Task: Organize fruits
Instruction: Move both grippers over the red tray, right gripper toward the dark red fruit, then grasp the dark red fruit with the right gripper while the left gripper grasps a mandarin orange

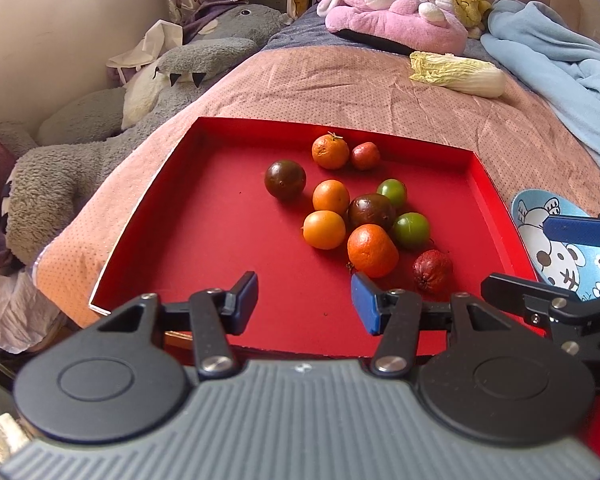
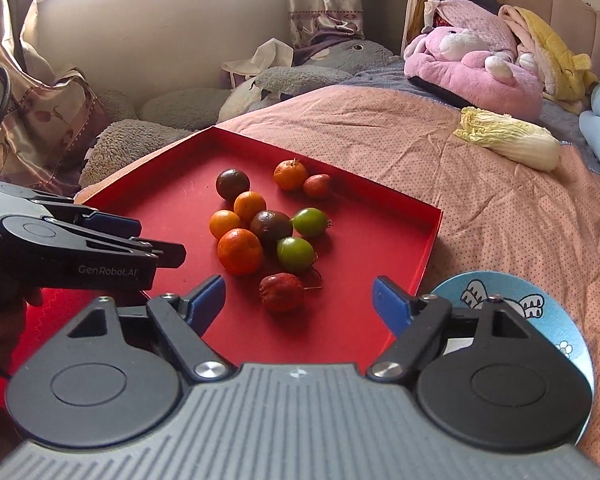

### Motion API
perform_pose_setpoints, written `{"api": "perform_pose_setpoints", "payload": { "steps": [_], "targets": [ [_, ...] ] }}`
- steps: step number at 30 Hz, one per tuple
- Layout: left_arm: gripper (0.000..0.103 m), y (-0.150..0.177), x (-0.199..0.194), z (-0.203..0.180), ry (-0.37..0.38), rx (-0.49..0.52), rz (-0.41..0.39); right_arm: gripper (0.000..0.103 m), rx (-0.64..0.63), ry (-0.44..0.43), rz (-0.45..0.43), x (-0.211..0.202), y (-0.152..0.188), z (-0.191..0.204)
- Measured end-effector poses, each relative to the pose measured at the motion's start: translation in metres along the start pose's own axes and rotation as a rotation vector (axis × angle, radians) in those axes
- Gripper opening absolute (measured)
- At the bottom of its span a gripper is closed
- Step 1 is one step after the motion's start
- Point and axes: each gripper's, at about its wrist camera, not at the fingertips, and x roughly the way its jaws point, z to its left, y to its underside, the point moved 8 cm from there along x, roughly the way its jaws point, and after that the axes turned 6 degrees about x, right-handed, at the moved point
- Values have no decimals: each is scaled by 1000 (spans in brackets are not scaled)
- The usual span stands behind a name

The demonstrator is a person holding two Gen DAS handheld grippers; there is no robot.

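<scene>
The wrinkly red fruit [image 2: 281, 291] sits at the near edge of the pile in the red tray [image 2: 428, 248], dead ahead of the right tool [image 2: 298, 304], which gapes empty around nothing. The left tool [image 1: 304, 300], also unclenched and empty, hangs off to the side, so the right one's nearer.

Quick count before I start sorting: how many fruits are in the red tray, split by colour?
Orange: 4
Dark purple-brown: 2
Green: 2
Reddish: 2
Total: 10, all in the red tray.
</scene>
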Motion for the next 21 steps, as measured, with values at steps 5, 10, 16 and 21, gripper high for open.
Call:
{"api": "perform_pose_setpoints", "payload": {
  "steps": [5, 10, 16, 21],
  "targets": [
    [54, 2, 3, 1, 12, 13, 6, 69, 8, -23, 46, 18, 2, 2],
    [54, 1, 4, -2, 32, 17, 12, 56, 18, -36, 107, 47, 6, 2],
    [54, -4, 6, -9, 81, 18, 10, 49, 6, -38, 153, 73, 10, 8],
    [54, -9, 13, -18, 118, 17, 25, 40, -7, -36, 155, 81, 9, 8]
  ]
}}
